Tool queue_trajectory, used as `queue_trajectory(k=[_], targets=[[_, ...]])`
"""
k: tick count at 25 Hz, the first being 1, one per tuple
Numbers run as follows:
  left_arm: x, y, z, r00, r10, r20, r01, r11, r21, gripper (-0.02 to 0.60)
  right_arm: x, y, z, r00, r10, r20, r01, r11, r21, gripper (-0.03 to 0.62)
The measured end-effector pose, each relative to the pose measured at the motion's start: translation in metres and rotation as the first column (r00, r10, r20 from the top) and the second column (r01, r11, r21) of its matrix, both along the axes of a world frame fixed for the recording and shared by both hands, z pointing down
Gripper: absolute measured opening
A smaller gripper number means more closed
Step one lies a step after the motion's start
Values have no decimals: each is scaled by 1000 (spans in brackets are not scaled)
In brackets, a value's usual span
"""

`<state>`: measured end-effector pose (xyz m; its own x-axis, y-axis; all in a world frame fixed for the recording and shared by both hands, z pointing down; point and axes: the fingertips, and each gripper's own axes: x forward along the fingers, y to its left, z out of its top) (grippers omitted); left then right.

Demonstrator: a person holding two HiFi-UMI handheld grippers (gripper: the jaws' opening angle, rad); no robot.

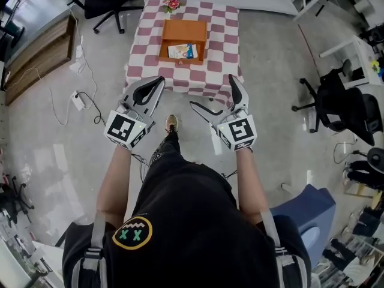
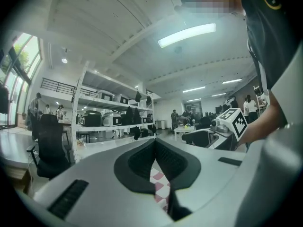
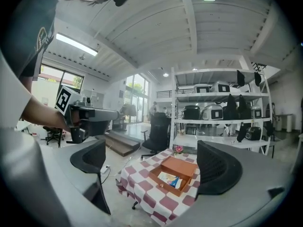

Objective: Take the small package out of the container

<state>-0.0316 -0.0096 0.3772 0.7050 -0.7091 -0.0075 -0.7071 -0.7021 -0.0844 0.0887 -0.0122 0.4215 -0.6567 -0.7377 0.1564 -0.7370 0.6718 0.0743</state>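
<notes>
Package point(image 1: 182, 51) lying in container point(image 1: 182, 32), far off; right gripper point(image 1: 211, 90) jaws spread, probably for grabbing; left gripper point(image 1: 159, 81) jaws pressed together, empty, idle.

L gripper point(image 1: 157, 83) was closed, empty; R gripper point(image 1: 211, 92) was wide open; both held fwd, side by side.
</notes>
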Motion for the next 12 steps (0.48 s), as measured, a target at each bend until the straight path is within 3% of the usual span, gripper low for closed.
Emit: queue_trajectory(k=[12], targets=[[-39, -133, 14, 999, 40, -20, -41, 998, -40, 17, -28, -142, 14, 997, 65, -41, -68, 995, -69, 595]])
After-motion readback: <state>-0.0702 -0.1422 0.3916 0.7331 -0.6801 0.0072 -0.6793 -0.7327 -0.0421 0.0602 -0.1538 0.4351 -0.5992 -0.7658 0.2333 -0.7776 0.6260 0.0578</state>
